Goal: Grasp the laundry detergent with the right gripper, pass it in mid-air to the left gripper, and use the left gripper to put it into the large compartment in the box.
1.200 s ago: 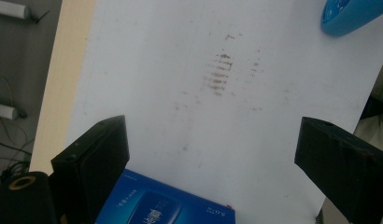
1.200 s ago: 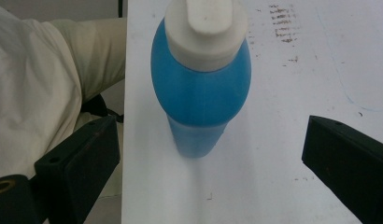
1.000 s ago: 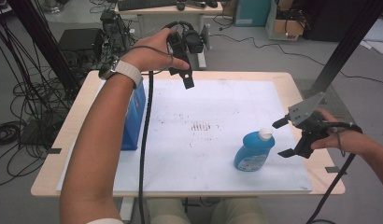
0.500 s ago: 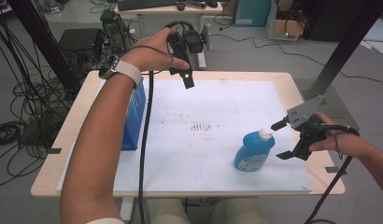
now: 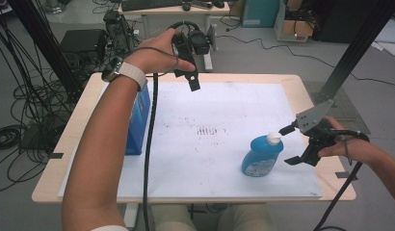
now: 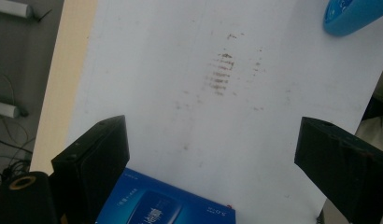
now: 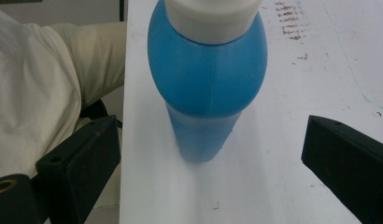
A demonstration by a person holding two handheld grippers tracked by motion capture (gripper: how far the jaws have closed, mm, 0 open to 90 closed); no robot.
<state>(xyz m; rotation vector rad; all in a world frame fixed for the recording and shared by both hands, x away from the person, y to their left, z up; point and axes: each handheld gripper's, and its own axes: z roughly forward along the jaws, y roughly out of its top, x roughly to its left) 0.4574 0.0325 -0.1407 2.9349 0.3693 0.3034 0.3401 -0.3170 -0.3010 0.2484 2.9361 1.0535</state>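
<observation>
A blue bottle (image 5: 262,155) with a white cap stands upright on the white sheet near the table's front right. My right gripper (image 5: 284,146) is just right of it, open, one jaw beside the cap and one by the base. In the right gripper view the bottle (image 7: 208,79) stands between and beyond the wide-apart jaws of the right gripper (image 7: 210,126), untouched. A blue box (image 5: 138,120) stands at the table's left. My left gripper (image 5: 190,79) is held high over the far edge. In its own view the left gripper (image 6: 213,130) is open and holds nothing, with the box (image 6: 166,203) below it.
A white sheet (image 5: 224,106) with dark smudges (image 5: 209,130) covers the wooden table (image 5: 70,144). A cable hangs from the left gripper across the sheet's left side. Cables and equipment lie on the floor beyond the far and left edges. A black post rises at far right.
</observation>
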